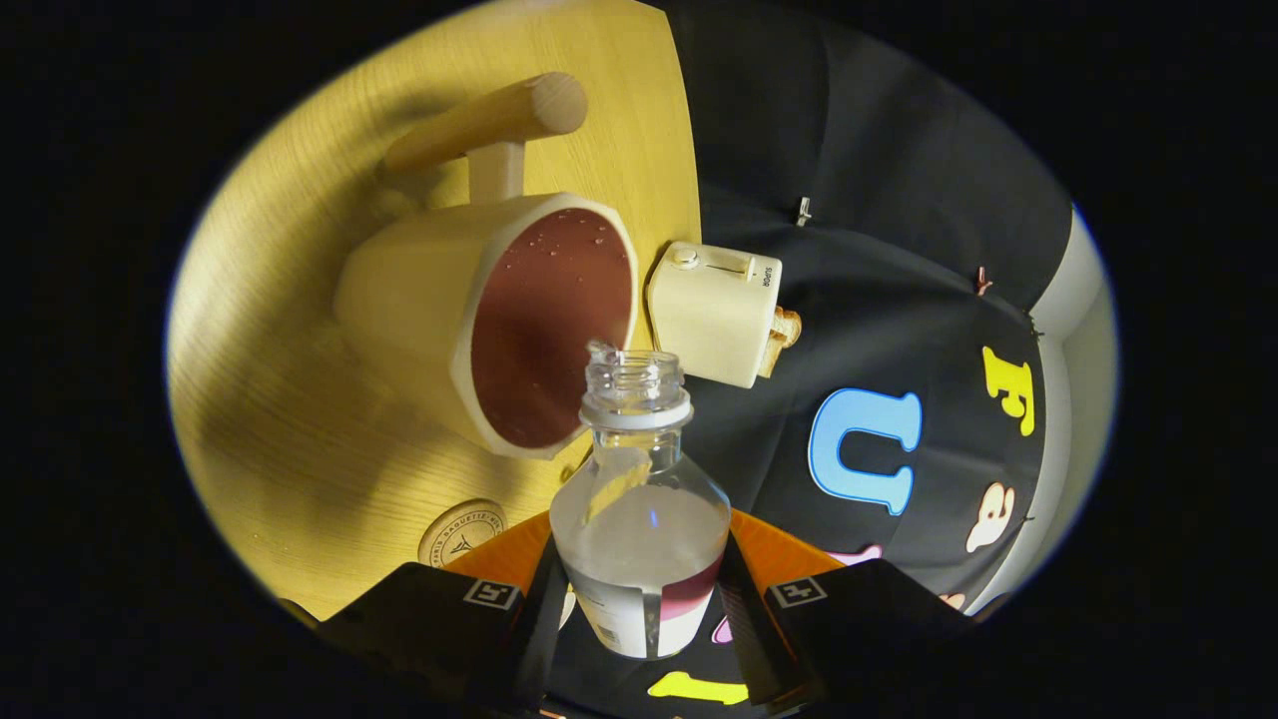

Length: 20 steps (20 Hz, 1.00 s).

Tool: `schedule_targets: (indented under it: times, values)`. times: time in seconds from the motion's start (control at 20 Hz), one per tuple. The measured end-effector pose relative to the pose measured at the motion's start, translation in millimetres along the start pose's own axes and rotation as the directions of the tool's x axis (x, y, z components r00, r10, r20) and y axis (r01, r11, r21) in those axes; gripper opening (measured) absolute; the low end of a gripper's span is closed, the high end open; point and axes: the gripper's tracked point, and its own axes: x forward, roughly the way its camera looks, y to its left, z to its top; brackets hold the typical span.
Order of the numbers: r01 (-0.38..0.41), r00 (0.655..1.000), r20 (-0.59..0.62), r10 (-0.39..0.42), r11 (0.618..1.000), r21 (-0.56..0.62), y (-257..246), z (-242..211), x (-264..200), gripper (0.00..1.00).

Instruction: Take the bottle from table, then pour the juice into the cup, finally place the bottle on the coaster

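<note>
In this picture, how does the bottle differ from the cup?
The bottle is clear plastic with a narrow neck; the cup is opaque cream with a wide mouth and a wooden handle. The bottle sits clamped in the gripper; the cup rests on the table. Both are open on top.

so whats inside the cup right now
The cup holds dark reddish juice nearly to its rim, bubbles near the far edge. The juice hides the bottom. The tongs grip the bottle, its open mouth at the rim.
</note>
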Motion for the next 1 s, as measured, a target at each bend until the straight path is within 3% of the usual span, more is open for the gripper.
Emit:
schedule_targets:
  times: [1.0]
  values:
    - [-0.003, 0.999, 0.037, 0.010, 0.981, -0.195, -15, 4, 6, 0.75]
